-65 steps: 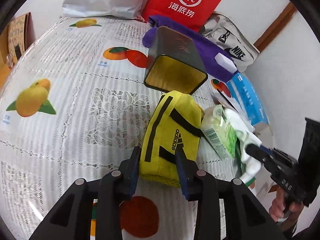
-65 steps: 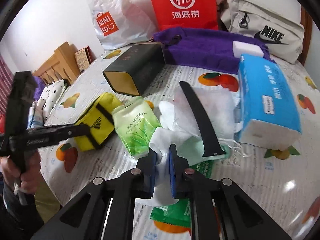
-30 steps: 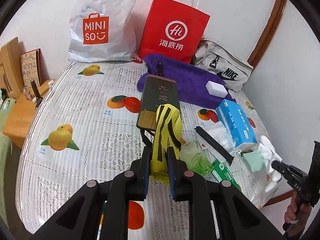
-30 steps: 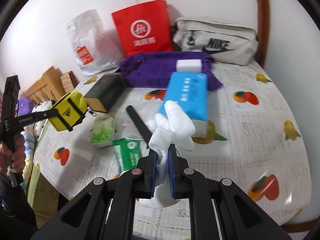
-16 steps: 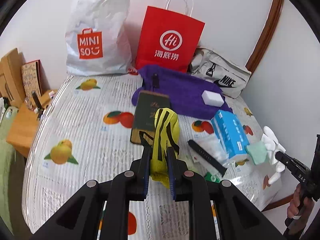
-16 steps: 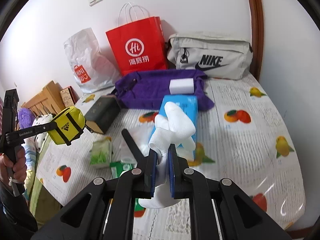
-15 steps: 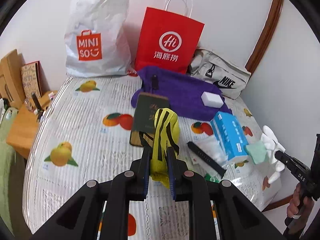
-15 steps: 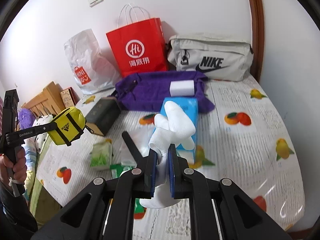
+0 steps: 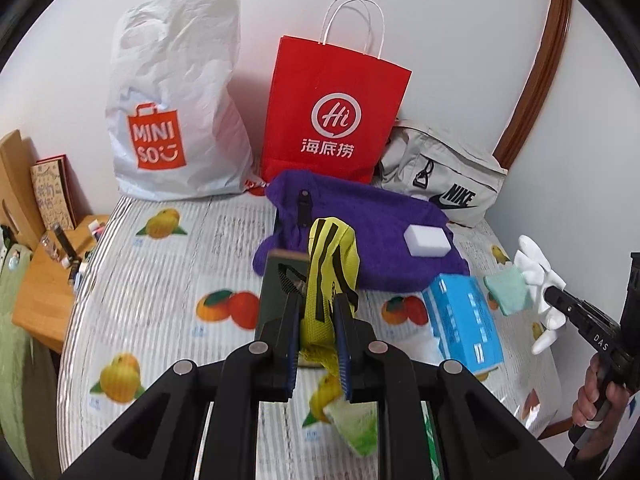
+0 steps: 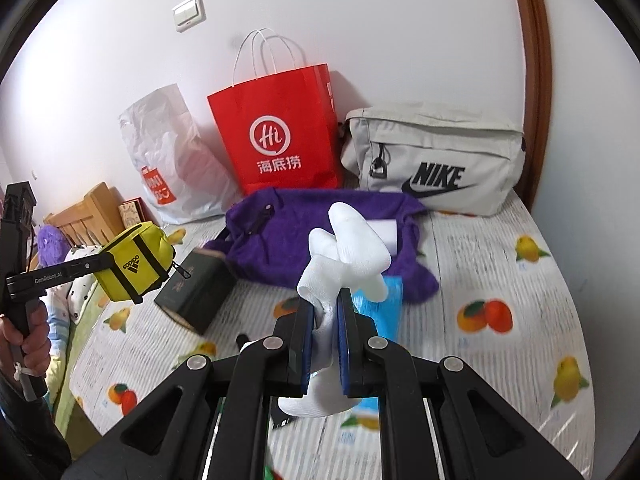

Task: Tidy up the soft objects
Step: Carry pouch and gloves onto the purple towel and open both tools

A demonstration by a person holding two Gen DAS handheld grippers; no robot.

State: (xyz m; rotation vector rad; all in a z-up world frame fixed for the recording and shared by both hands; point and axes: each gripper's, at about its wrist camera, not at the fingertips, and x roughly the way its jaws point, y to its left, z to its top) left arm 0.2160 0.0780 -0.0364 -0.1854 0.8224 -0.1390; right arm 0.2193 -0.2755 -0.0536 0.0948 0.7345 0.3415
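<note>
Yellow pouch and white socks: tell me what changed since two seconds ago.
Both were lifted off the table: the yellow pouch in the left gripper, the white socks in the right gripper. Jaws stayed clamped. The bags, purple towel and blue tissue pack stayed put.

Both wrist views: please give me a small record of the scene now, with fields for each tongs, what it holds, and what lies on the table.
left tongs: shut on yellow pouch, lifted off table
right tongs: shut on white socks, lifted
table: purple towel, white sponge, blue tissue pack, dark box
against wall: red paper bag, white plastic bag, grey Nike bag
</note>
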